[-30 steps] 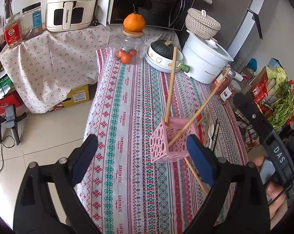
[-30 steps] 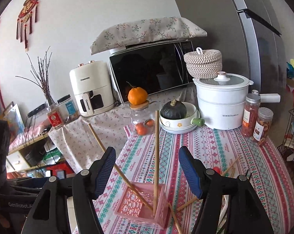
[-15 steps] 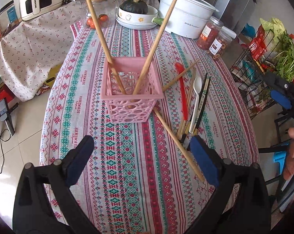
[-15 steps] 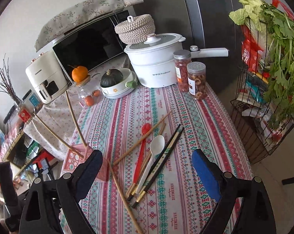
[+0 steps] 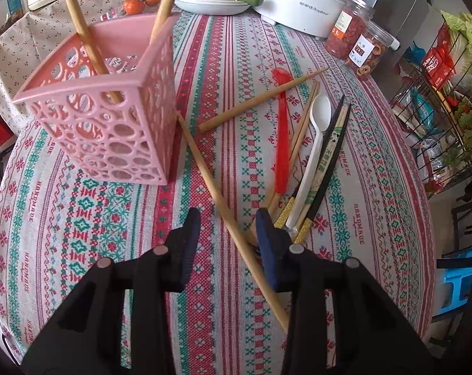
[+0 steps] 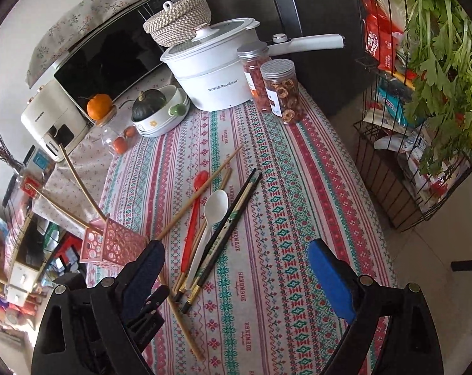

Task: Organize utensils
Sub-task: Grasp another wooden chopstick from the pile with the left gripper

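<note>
- The left gripper [image 5: 228, 228] is low over the tablecloth [image 5: 89, 234], jaws partly apart and astride the long bamboo chopstick [image 5: 223, 206]; the pads are not yet clamped on it.
- The right gripper [image 6: 236, 259] hangs above the table with jaws wide apart and nothing between them.
- The long bamboo chopstick lies flat, running from the base of the pink basket [image 5: 111, 118] at 11 o'clock to the near table edge at 5 o'clock. Its far end appears to touch the basket's corner.
- A second long bamboo chopstick [image 5: 264, 100] lies at 12 o'clock, crossing the handle of the red spoon [image 5: 281, 143].
- At 1 o'clock lie the remaining loose utensils, side by side: the red spoon, thin wooden chopsticks [image 5: 301, 131], a white spoon [image 5: 314, 150] and dark chopsticks [image 5: 329, 162].
- The pink basket already holds two upright bamboo sticks [image 5: 86, 31], leaning on its rim.
- Handling judgement: the chopstick is light, stiff, round and smooth, so it may roll or swing when pinched.
- Recommended hold: near mid-length, just ahead of the present pad position, to limit drooping at either end.
- Risk: the right-hand pad is near the handle ends of the utensil pile and could catch them on closing.
</note>
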The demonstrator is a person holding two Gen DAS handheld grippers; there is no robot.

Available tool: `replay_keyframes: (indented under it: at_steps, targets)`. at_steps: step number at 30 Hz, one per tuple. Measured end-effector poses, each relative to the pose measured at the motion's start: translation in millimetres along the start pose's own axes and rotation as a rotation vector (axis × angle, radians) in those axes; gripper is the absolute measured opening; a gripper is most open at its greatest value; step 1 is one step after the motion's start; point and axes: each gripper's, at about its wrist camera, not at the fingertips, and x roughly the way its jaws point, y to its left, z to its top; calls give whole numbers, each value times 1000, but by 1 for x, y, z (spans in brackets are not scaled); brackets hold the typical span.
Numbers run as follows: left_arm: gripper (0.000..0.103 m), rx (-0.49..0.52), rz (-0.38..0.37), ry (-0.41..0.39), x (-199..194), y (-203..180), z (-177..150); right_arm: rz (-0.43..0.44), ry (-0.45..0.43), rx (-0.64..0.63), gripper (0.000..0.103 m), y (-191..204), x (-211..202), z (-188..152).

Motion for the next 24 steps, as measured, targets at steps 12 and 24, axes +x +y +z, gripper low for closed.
replay_keyframes:
  at_steps: [12, 24]
  targets:
    - [11, 265, -3, 175, -17, -4, -29, 20, 38, 24, 94, -8, 7, 4]
    - [34, 246, 71, 109, -4, -4, 1, -14, 76, 35, 94, -17, 19, 3]
